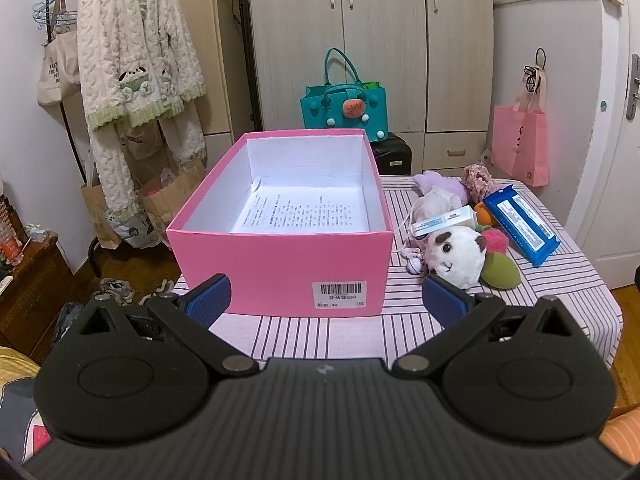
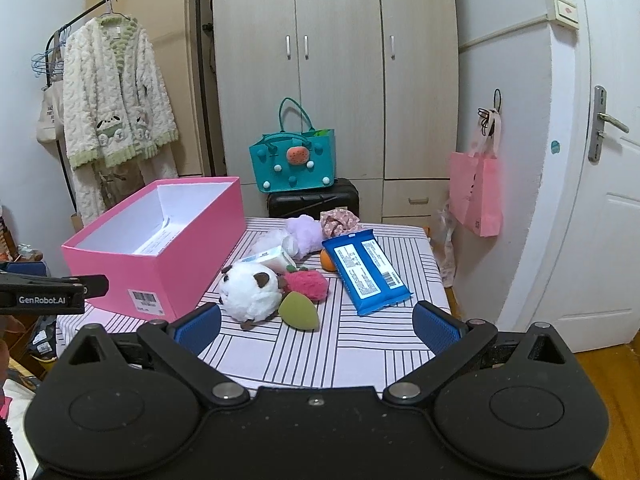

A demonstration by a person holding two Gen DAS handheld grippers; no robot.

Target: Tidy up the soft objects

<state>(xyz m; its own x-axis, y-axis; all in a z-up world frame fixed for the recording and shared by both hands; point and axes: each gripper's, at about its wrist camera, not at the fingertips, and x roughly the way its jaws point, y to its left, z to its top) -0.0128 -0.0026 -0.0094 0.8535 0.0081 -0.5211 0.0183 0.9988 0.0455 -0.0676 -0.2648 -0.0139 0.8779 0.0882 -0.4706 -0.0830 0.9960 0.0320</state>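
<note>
Right gripper fingers spread wide, empty, above striped counter. Ahead: white plush toy, green sponge touching it, pink pom-pom, blue wipes pack. Open pink box to the left; left gripper at its near corner.

A table with a striped cloth carries a pink box, ahead-left of the right claw. Straight ahead lie a white plush, a green sponge and a blue pack.
</note>
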